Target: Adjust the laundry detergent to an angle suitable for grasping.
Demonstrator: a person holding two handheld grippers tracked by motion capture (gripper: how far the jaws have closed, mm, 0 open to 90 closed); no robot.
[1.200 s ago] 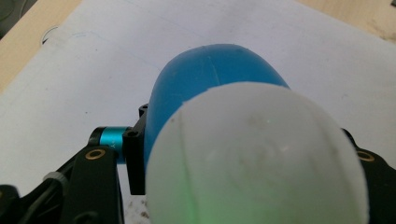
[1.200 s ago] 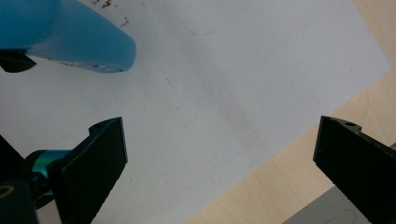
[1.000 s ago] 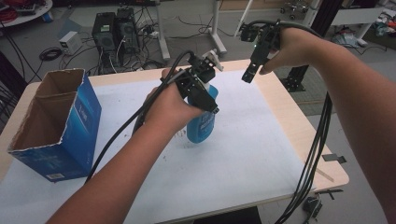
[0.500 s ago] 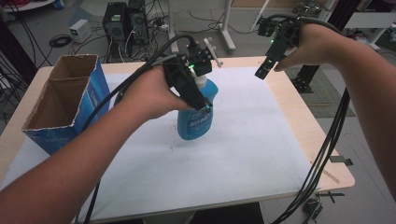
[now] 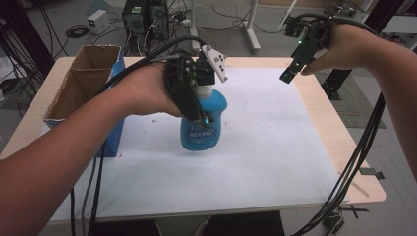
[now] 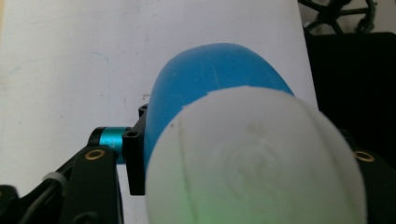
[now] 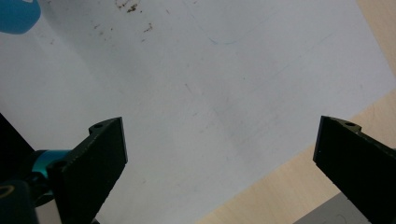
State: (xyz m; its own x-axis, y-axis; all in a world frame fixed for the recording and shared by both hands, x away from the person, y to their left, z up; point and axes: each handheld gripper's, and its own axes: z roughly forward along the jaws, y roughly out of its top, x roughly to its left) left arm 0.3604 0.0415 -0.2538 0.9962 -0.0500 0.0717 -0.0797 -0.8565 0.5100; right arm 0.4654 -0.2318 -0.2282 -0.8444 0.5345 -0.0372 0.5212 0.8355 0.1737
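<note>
Now left gripper (image 5: 194,105) clamping blue bottle (image 5: 201,125) — seemingly upright

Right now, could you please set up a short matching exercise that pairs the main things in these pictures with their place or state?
Things:
1. blue bottle
2. cardboard box
3. right gripper
4. left gripper

Places or states:
A. open, above the table's far right edge
B. at the table's left end, top open
C. shut on the bottle
D. near the middle of the white sheet, held

Pairs: 1-D, 2-B, 3-A, 4-C
</note>
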